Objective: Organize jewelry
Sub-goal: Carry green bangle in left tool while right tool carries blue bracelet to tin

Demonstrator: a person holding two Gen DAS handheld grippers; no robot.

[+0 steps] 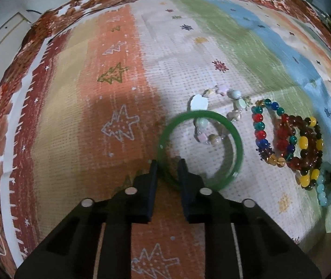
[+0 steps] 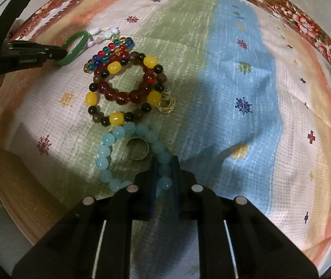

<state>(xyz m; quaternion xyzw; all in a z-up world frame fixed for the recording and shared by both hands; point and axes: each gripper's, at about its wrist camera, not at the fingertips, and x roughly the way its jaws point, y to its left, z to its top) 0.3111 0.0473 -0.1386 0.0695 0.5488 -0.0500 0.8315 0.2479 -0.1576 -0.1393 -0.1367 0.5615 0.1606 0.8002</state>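
Both tools already grip a piece each, so the step in hand looks like lifting the two pieces apart from the cluster. To do it well, I judge each should rise straight and slowly, so that neighbouring strands lying against the held piece do not drag along.

The left tool (image 1: 168, 166) has its jaws narrowed to a small gap, pinched across the near rim of the smooth green bangle (image 1: 235, 137), one finger inside the hoop and one outside. The bangle seems tilted, its far edge lying over the pastel bracelet of pale shell and star beads (image 1: 223, 97), which sits just ahead of the tool and partly inside the hoop. That overlap is the likely snag.

The right tool (image 2: 164, 162) is closed to a narrow gap on the near side of the pale blue round-bead bracelet (image 2: 109, 139), with beads between its fingers. Inside that loop, just ahead and left of the fingertips, lies a plain metal ring (image 2: 138, 148). Beyond it, touching the blue beads, is the bracelet of dark red, black and yellow beads (image 2: 123, 93), with a small gold hoop trinket (image 2: 166, 104) at its right edge. Farther ahead sits the strand of small multicoloured glass beads (image 2: 105, 54).

Everything rests on the patterned pastel cloth (image 2: 235, 81) covering the desk.
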